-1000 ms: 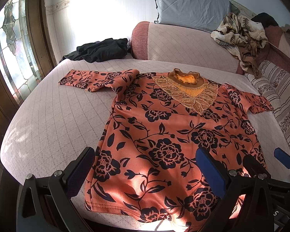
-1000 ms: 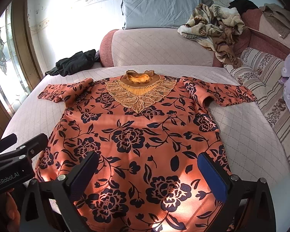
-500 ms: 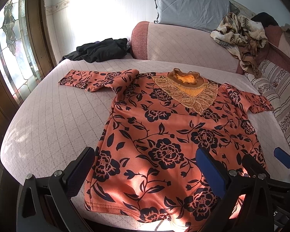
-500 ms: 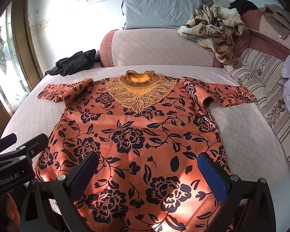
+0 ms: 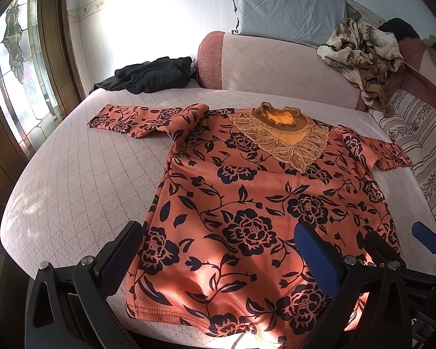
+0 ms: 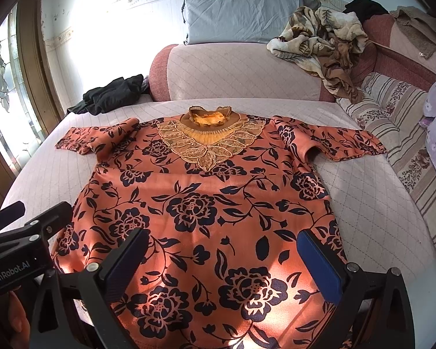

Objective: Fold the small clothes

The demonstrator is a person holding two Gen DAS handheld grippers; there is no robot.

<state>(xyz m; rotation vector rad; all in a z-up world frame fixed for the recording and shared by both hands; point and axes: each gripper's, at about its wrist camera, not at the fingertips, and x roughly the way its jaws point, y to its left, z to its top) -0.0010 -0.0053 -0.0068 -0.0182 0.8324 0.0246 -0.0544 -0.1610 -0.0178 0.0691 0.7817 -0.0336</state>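
Blouse [image 5: 247, 203] flat, face up on quilted bed [image 5: 72, 180], collar far, hem nearest grippers. Left gripper [image 5: 218, 258] over hem's left corner, right gripper [image 6: 223, 264] over right half. Both spread wide, holding nothing. Sleeves out sideways, looks unfolded yet.

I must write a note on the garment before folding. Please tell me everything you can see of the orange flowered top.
The orange flowered top lies face up and spread flat on the pale quilted bed cover, not yet folded. It looks like soft knit, orange with dark roses and leaves. A gold lace yoke surrounds a ruffled high collar. Both sleeves stretch sideways; the one nearer the window is wrinkled. The hem is stitched. Sunlight patches fall on the lower part. Neither gripper holds it.
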